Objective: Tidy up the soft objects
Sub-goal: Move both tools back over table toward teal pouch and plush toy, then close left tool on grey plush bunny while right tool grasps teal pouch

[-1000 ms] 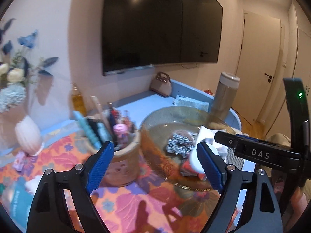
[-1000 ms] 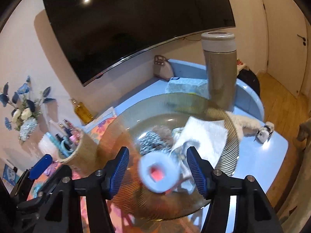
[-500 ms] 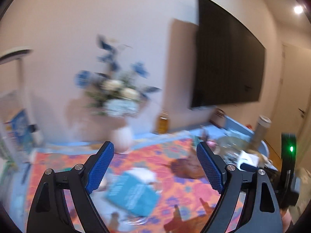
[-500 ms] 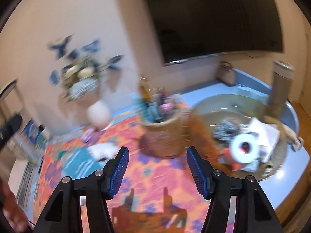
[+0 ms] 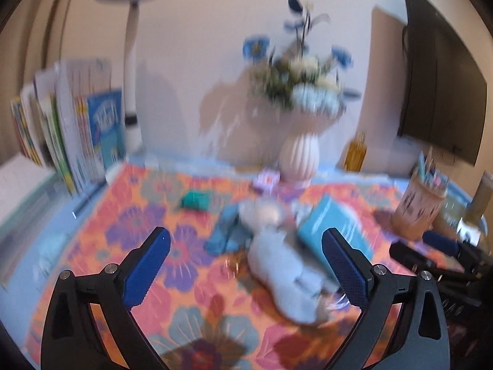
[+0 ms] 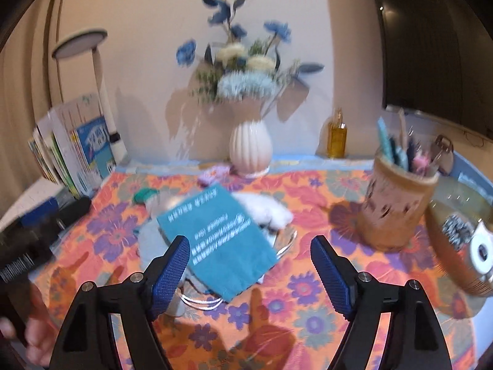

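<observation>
A pile of soft things lies mid-table on the flowered cloth (image 6: 308, 289): a white fluffy toy (image 5: 283, 274), also in the right wrist view (image 6: 268, 209), a teal packet (image 6: 222, 240), also in the left wrist view (image 5: 332, 225), and a blue cloth (image 5: 228, 234). A small green item (image 5: 194, 200) lies behind them. My left gripper (image 5: 246, 268) is open and empty, just in front of the toy. My right gripper (image 6: 249, 274) is open and empty, over the near edge of the teal packet. A glass bowl (image 6: 456, 203) at far right holds a grey scrunchie (image 6: 456, 228) and a white roll (image 6: 480, 249).
A white vase of blue flowers (image 6: 251, 145) stands at the back, a yellow bottle (image 6: 337, 137) beside it. A woven pen holder (image 6: 397, 206) stands right of centre. Books (image 6: 77, 151) and a lamp (image 6: 101, 92) are at back left. A TV (image 6: 431, 46) hangs right.
Both grippers have swung left, away from the glass bowl, and now face the pile in the middle of the table. Both stay open. The views are motion-blurred.
</observation>
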Available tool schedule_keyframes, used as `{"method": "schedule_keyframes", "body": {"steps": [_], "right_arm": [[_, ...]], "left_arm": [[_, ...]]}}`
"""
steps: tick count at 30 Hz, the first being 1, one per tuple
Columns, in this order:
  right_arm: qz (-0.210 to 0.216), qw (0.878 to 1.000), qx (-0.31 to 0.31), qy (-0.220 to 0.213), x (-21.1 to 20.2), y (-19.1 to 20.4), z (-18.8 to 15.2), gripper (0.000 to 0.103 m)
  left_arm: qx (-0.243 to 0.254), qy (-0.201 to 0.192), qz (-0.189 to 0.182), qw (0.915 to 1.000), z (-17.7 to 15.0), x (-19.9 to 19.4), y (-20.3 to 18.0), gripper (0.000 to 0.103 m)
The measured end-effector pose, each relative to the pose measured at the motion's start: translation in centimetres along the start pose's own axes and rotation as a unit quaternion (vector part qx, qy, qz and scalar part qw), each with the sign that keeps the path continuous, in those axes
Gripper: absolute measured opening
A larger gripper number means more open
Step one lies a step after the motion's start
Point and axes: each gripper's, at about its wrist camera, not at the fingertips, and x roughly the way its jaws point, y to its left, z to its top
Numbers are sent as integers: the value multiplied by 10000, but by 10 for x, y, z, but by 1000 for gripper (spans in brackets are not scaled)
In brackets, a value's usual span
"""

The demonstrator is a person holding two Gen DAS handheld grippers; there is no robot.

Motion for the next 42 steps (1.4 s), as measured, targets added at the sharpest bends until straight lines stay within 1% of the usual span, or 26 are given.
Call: {"method": "schedule_keyframes", "body": {"steps": [2,5,8,10,12,15,18,20,24,30,33,39,42], "right_arm": [[55,9998,105,132,11,-2,-7,79],[-75,9996,124,223,24,-6,-15,79],[-129,9992,158,340,35,-10,-22,79],[-140,9988,174,429,40,-12,-23,79],[-135,9989,154,417,42,-11,-24,80],[-157,9986,60,499,45,-7,-25,80],[-176,9985,-38,517,46,-3,-26,81],[-183,9986,-28,505,46,-4,-26,83],[-157,9987,28,474,46,-6,-26,85],[-211,9986,-4,488,46,-4,-26,85],[-88,9985,-61,533,45,-2,-26,85],[-158,9974,-266,644,50,8,-26,85],[51,9969,-280,734,50,16,-22,85]], "left_arm": [[50,35,11,10000,-11,8,-1,99],[56,45,68,10000,-24,16,0,99],[-137,233,82,9996,-32,25,8,99],[-303,261,3,9992,-32,27,14,99],[-491,354,-105,9981,-34,30,22,99],[-646,461,-128,9968,-35,35,28,99],[-576,471,-111,9972,-35,35,24,99],[-476,466,-78,9977,-35,35,20,99],[-345,461,-4,9983,-35,35,15,99],[-345,471,-7,9983,-35,36,16,99],[-380,457,-20,9982,-35,35,17,99],[-416,442,-9,9982,-34,35,16,99],[-425,499,18,9978,-34,37,17,99]]}}
